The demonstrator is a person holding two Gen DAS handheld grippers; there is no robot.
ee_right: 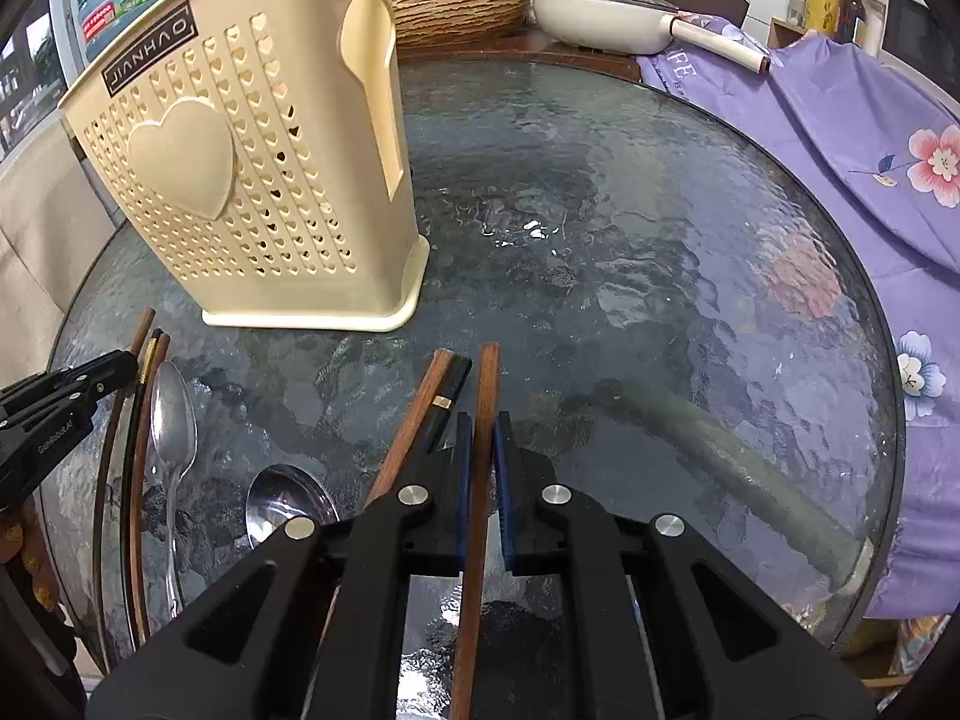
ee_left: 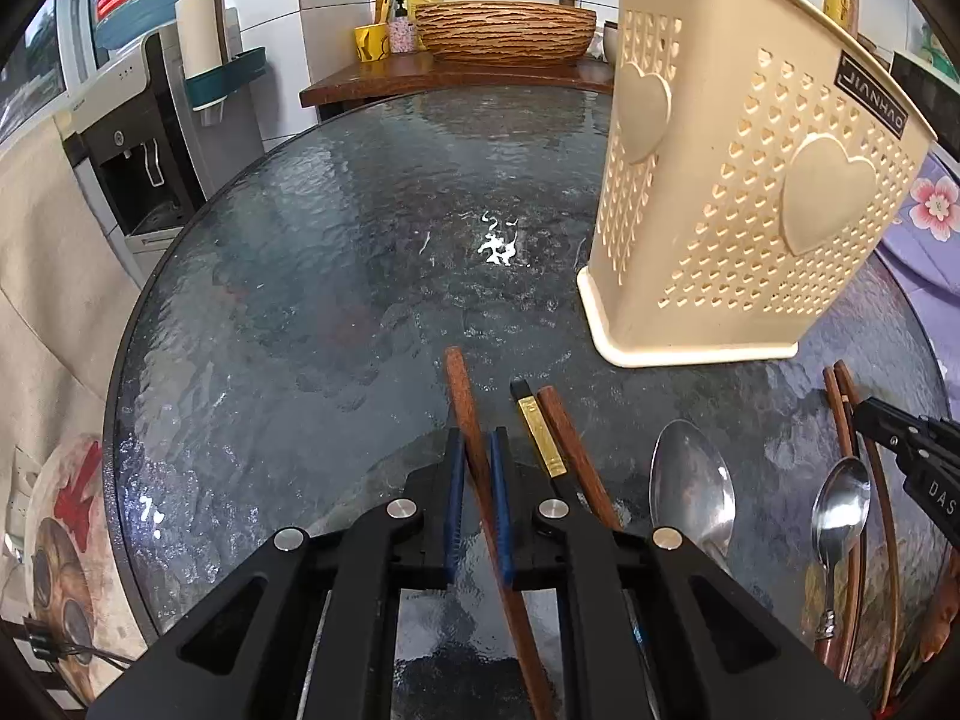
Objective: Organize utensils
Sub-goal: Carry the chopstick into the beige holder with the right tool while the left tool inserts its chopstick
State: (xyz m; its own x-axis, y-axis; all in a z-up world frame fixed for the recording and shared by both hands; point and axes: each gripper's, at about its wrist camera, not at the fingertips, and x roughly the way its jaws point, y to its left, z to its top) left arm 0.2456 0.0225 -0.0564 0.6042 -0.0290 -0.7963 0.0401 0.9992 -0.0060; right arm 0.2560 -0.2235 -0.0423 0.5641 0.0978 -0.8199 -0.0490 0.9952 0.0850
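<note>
Left gripper (ee_left: 478,450): its two blue-padded fingers are closed in around a brown wooden chopstick (ee_left: 465,402). The stick runs lengthwise through the narrow gap, its far end reaching past the fingertips over the glass. Both pads appear to press against it, so the grip looks clamped.

Right gripper (ee_right: 482,432): the fingers are drawn together on another brown wooden chopstick (ee_right: 487,378), which lies straight along the gap between the blue pads and sticks out beyond the tips toward the far side.

Utensil holder (ee_left: 744,180): a cream plastic caddy with heart-shaped holes and raised hearts, standing upright on the table, far of both grippers. In the left wrist view it sits to the right; in the right wrist view it sits to the left (ee_right: 240,180).

Glass table (ee_left: 336,276): round, dark, with a rippled surface; it carries all the utensils.

Loose chopsticks: in the left wrist view a black stick with a gold band (ee_left: 537,432) and a brown one (ee_left: 576,450) lie just right of the left gripper, side by side.

Large spoon (ee_left: 693,480): metal, bowl pointing far, lying right of those sticks.

Small spoon (ee_left: 840,504): metal, further right, near the right gripper's fingertip (ee_left: 882,420), with more brown sticks (ee_left: 840,408) beside it.

Background: woven basin (ee_left: 504,30) on a wooden counter; purple floral cloth (ee_right: 840,138) on the far right.
</note>
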